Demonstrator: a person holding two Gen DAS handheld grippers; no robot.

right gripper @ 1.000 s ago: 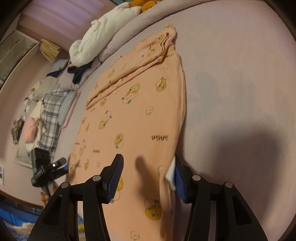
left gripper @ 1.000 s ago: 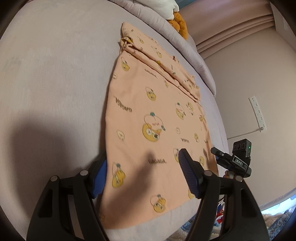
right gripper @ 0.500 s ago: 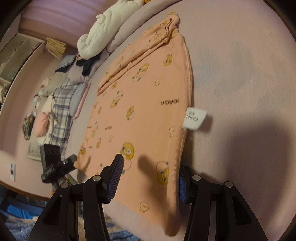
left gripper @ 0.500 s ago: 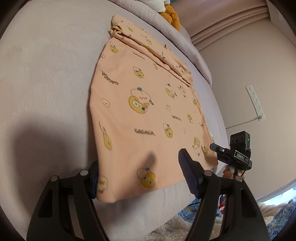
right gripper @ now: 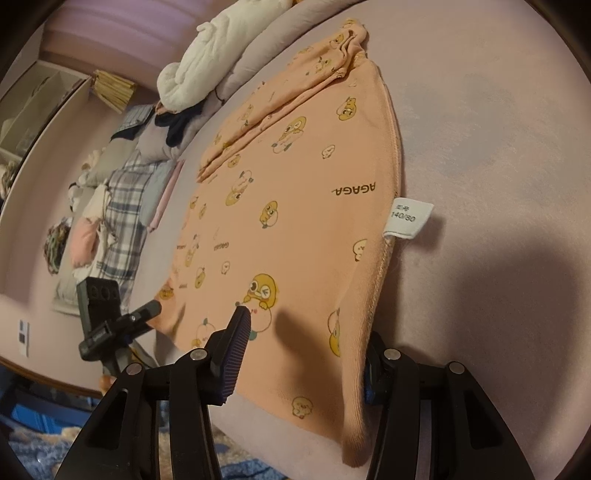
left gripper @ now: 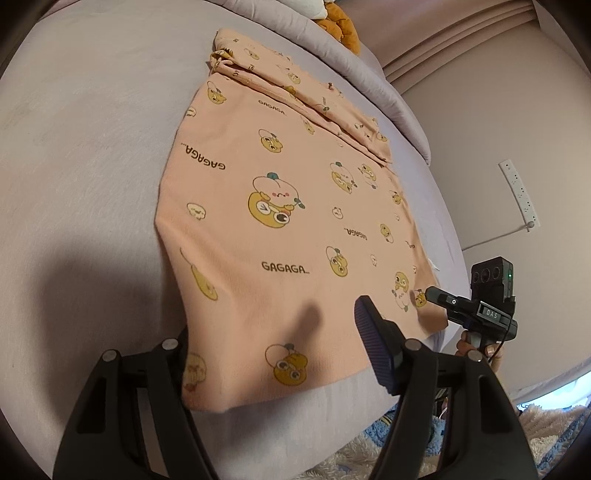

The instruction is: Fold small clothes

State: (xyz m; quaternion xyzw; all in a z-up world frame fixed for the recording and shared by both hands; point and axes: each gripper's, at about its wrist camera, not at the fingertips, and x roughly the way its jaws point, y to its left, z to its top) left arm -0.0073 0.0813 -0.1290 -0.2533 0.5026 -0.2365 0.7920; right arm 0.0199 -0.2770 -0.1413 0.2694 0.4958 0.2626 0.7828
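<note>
A peach garment (left gripper: 280, 206) printed with yellow cartoon figures and "GAGAGA" lies flat on the lilac bed (left gripper: 81, 155), its far end folded over. It also shows in the right wrist view (right gripper: 295, 206), with a white size label (right gripper: 408, 220) sticking out at its right edge. My left gripper (left gripper: 273, 350) is open over the garment's near left corner; the cloth covers its left finger. My right gripper (right gripper: 303, 354) is open over the near right corner, with the hem running beside its right finger. Each gripper appears in the other's view: the right (left gripper: 476, 310) and the left (right gripper: 110, 317).
A white plush blanket (right gripper: 221, 48) and piled clothes with a plaid item (right gripper: 118, 206) lie at the far side of the bed. An orange plush toy (left gripper: 340, 26) sits by the wall. A power strip (left gripper: 519, 195) hangs on the wall. Fluffy rug (left gripper: 406, 454) lies below the bed edge.
Both grippers have drawn back toward the near bed edge, from partway up the garment's sides to its near corners. The size label has come fully into view. Jaws stayed open.
</note>
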